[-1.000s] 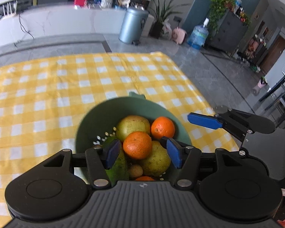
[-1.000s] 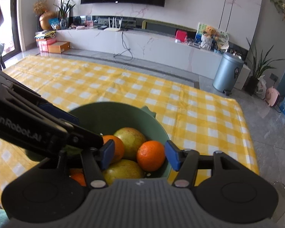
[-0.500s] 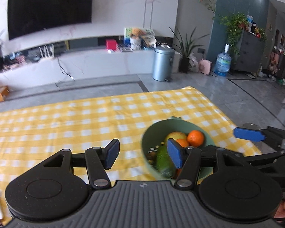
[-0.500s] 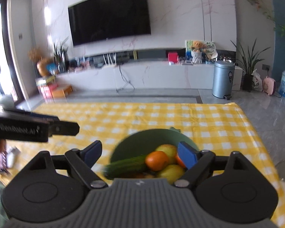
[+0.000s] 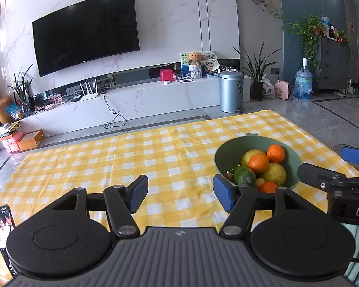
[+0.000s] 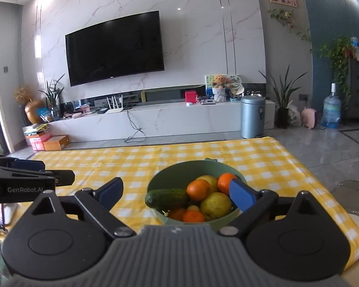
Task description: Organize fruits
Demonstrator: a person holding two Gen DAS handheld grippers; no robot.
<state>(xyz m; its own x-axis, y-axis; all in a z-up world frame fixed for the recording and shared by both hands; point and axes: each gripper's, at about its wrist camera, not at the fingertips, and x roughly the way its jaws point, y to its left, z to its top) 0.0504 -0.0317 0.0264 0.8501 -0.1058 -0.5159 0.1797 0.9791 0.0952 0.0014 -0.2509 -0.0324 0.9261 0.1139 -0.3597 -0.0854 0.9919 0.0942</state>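
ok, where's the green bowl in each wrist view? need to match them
Left wrist: the bowl sits right of centre, beyond the left gripper's right finger, on the checked cloth.
Right wrist: the bowl sits at centre, low, partly behind the right gripper's right finger; a cucumber overhangs its left rim.
Shared landmark: the grey bin on the floor beyond the table.

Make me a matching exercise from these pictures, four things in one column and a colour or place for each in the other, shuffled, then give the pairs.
Things:
1. bowl
2. cucumber
3. tablecloth
4. bin

Colour or place:
A. yellow and white checks
B. on the floor, beyond the table
C. pale green, holding fruit
D. dark green, poking over the rim

Pairs: 1-C, 2-D, 3-A, 4-B
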